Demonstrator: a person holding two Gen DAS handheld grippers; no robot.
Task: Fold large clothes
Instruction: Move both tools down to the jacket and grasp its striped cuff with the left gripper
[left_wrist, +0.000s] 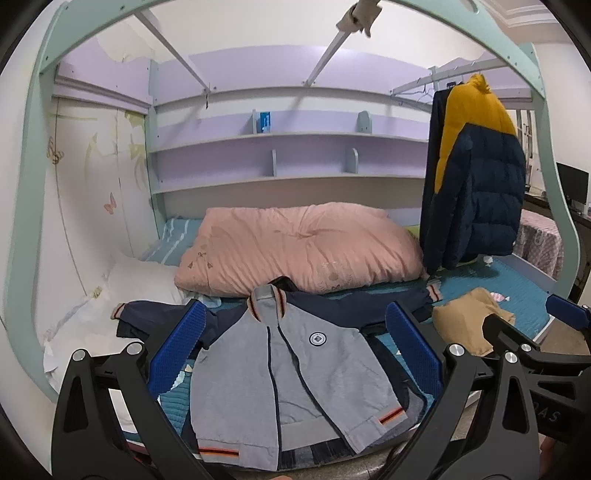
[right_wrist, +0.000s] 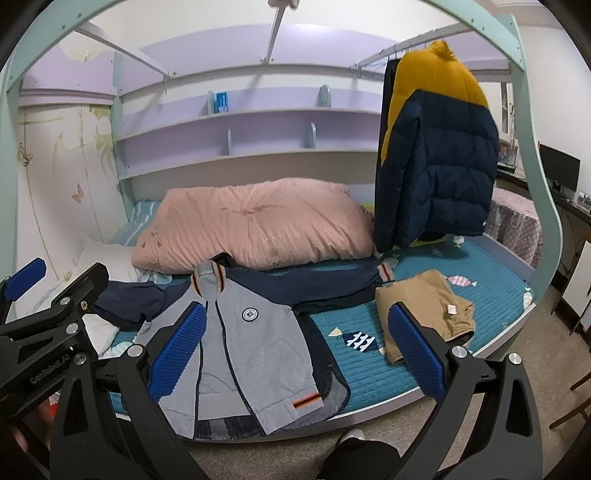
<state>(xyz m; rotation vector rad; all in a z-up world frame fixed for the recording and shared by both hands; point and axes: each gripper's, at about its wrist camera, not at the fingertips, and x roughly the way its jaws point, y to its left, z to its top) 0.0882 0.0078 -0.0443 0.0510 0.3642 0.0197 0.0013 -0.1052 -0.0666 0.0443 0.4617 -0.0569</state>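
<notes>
A grey and navy zip jacket (left_wrist: 291, 373) lies front up on the teal bed, sleeves spread out to both sides, hem near the bed's front edge. It also shows in the right wrist view (right_wrist: 255, 347). My left gripper (left_wrist: 295, 350) is open and empty, held above the jacket's chest. My right gripper (right_wrist: 295, 350) is open and empty, held above the jacket's right side and the bare bed. Neither touches the cloth. The right gripper also shows at the right edge of the left wrist view (left_wrist: 532, 339).
A folded tan garment (right_wrist: 424, 314) lies on the bed right of the jacket. A pink duvet (right_wrist: 255, 229) lies behind it, a white pillow (left_wrist: 140, 284) at the left. A navy and yellow puffer jacket (right_wrist: 436, 147) hangs at the right. The bed's front edge (right_wrist: 388, 402) is close.
</notes>
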